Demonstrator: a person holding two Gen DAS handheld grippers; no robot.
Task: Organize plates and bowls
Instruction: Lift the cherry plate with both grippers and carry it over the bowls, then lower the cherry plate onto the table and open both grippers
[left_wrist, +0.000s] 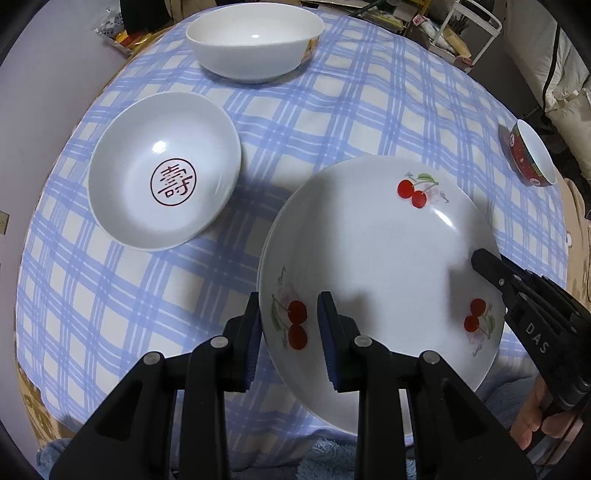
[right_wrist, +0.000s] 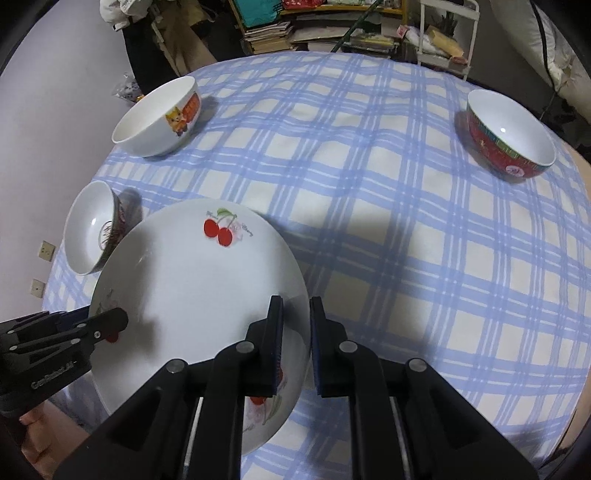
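While both of my claws straddle opposite edges of the round white cherry-printed plate (left_wrist: 376, 258), it sits near me on the blue-and-cream checked tablecloth (left_wrist: 332, 110). My left gripper (left_wrist: 290, 332) has its jaws partly open around the plate's left rim, the inner pad standing clear of the surface. My right gripper (right_wrist: 295, 343) has its jaws narrowly parted across the right rim; I cannot tell if they pinch it. Left of the plate sits the shallow white bowl with a red round character (left_wrist: 164, 181). Farther off stands 1 white cartoon-printed bowl (right_wrist: 159, 118), and far right 1 red-sided bowl (right_wrist: 511, 134).
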